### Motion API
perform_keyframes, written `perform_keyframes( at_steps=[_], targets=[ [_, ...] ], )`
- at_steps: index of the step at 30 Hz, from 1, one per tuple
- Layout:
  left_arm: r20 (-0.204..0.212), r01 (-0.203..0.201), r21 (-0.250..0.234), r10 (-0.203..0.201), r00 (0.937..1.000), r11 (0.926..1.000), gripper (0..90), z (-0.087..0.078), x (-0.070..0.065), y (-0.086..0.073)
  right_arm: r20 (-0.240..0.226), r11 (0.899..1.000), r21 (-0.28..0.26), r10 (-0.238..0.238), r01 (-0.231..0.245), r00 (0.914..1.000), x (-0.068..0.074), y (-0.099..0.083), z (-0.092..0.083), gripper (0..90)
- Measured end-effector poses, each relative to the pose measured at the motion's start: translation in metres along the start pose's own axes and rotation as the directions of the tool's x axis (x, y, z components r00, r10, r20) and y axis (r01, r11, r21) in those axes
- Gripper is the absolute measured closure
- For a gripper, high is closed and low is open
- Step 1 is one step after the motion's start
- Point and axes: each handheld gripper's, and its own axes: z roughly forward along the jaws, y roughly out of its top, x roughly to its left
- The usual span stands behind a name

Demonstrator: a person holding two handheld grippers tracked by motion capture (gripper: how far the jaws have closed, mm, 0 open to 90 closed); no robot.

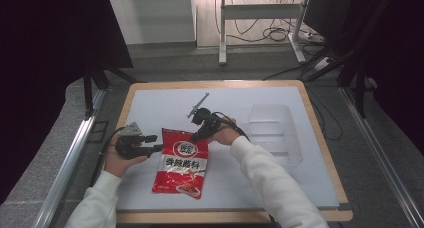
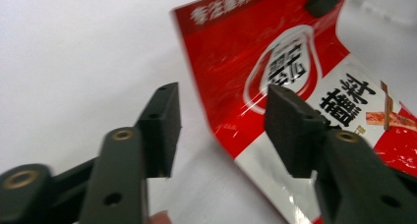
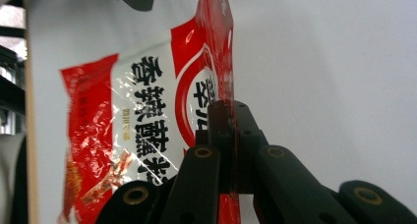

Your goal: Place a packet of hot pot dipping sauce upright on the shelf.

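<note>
Left gripper [image 1: 159,148] low at the left of the white table mat [image 1: 150,108], jaws spread wide, nothing between them; in the left gripper view the packet's near edge sits in the gap, not yet touched on either side. Red-and-white seasoning packet [image 1: 181,163] lies mid-mat toward the near edge, printed face up, top end pointing away from the person. Film looks thin, glossy and crinkled: judged light, limp and slippery, likely to sag or fold if carried by one corner. Flat heat-sealed margins look like the best hold, stiffer than the filled belly, and no risk of squeezing the contents. Right gripper [image 1: 196,136] is at the packet's top right corner, jaws pressed together on that sealed edge; the right gripper view shows the red margin lifted upright between the pads. Farther right, a clear plastic tray [image 1: 276,133] rests on the mat, well apart from the packet.
</note>
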Motion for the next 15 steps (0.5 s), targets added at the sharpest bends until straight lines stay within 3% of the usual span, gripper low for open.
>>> perform_keyframes(
  at_steps=[6, 15],
  targets=[
    [-0.065, 0.054, -0.007, -0.054, 0.9964, 0.9985, 39.0, -0.011, 0.007, -0.009, -0.007, 1.000, -0.021, -0.002, 0.002, 1.0000, 0.005, 0.001, -0.014, 89.2],
    [-0.076, 0.081, -0.009, -0.082, 0.9938, 0.9966, 35.7, -0.012, 0.010, -0.014, -0.023, 0.998, -0.068, -0.013, 0.011, 0.9997, 0.023, 0.008, -0.047, 89.3]
  ],
)
